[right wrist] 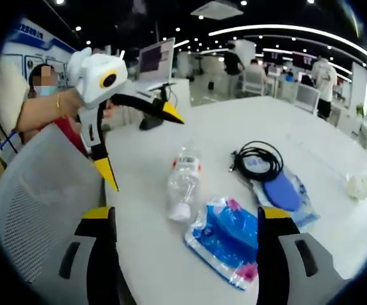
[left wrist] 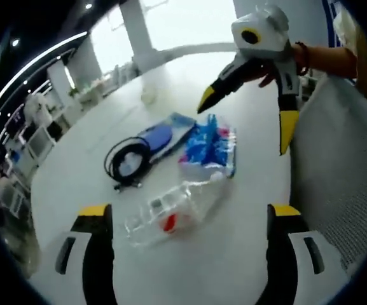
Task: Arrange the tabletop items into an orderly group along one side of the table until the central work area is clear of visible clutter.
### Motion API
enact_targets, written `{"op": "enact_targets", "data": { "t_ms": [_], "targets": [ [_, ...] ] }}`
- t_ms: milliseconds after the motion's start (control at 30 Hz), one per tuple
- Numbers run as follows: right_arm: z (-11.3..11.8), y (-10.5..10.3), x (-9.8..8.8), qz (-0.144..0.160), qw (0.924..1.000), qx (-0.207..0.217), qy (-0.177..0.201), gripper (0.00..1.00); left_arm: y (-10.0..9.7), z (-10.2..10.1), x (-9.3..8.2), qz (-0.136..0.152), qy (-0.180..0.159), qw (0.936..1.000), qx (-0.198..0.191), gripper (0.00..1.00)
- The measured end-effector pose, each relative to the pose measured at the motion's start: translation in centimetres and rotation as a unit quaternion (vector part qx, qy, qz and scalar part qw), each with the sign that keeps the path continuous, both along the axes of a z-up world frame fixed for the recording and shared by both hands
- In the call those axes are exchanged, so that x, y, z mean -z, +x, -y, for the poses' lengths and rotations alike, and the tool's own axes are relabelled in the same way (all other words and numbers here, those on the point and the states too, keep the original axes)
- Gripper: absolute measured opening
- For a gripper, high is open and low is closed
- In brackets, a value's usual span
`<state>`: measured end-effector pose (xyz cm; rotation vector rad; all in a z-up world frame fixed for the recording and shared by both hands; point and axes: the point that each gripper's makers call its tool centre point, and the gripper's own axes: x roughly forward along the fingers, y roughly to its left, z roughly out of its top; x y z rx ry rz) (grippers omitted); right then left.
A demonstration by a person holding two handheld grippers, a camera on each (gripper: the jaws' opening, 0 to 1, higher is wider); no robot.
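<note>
Clear plastic bottle lies between blue packet and left gripper

Each gripper has black jaws with yellow tips and a white housing above; the left gripper bears a yellow-ringed round mark, the right gripper a grey-white shell. The person's wrist wears a dark red band on one arm and a thin gold bangle on the other.

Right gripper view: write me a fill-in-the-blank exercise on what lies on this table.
1. The clear plastic bottle lies on its ____.
2. The black cable is wound into a ____.
3. The tissue pack is mostly ____ in colour.
4. Both jaws of the left hand-held gripper have ____ tips.

Missing words: side; coil; blue; yellow
</note>
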<state>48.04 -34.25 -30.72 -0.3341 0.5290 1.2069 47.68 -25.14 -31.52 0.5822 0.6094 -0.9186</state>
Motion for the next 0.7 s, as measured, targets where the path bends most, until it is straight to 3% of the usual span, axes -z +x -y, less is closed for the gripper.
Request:
{"op": "enact_targets", "data": {
  "t_ms": [500, 700],
  "targets": [
    [0.0, -0.3, 0.7, -0.013, 0.9999, 0.004, -0.006, 0.88, 1.3, 0.7, 2.1, -0.019, 0.059, 0.9949, 0.08, 0.91],
    [-0.1, -0.4, 1.1, -0.019, 0.9998, 0.003, -0.009, 0.86, 2.1, 1.5, 3.3, -0.026, 0.064, 0.9931, 0.095, 0.86]
  ]
}}
